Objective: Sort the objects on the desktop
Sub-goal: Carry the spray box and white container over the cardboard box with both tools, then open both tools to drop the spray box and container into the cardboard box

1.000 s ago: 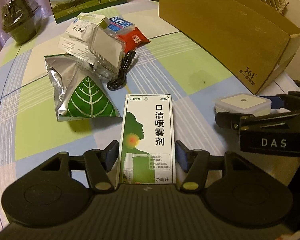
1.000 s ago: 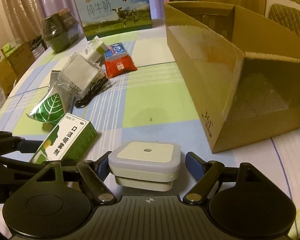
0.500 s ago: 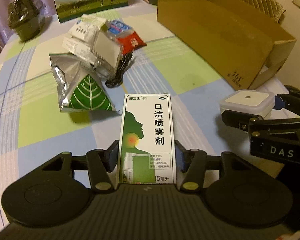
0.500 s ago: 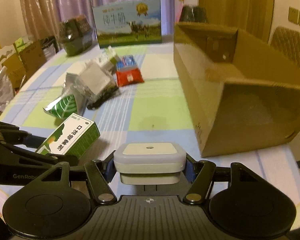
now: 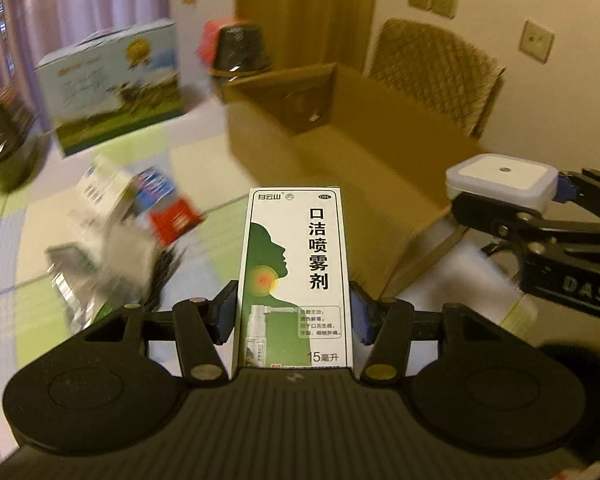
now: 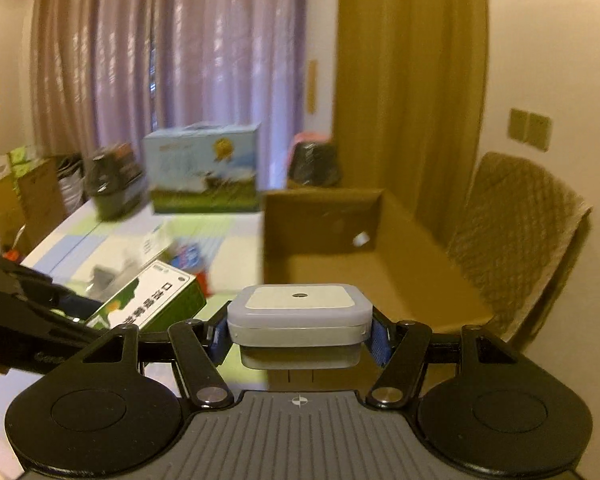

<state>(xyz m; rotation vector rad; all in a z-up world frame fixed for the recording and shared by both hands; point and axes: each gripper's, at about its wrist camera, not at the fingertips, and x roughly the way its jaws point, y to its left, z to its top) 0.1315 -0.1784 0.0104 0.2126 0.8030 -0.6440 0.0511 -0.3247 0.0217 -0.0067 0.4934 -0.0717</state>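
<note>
Cardboard box (image 6: 380,240): one, open-topped, ahead of our fingers, interior bare.
Left gripper (image 5: 292,312): we clamp one green-white spray carton (image 5: 294,276), lifted.
Right gripper (image 6: 300,336): we grip one white square case (image 6: 300,310), near the box rim.
Table (image 5: 196,168): blurred clutter left; one milk carton (image 5: 112,84) beyond.

My left wrist camera looks forward along its fingers toward the open cardboard box (image 5: 352,152), with my right gripper (image 5: 500,196) at its right edge. My right wrist camera faces the same box (image 6: 380,248) closely, my left gripper (image 6: 100,312) on its left.
</note>
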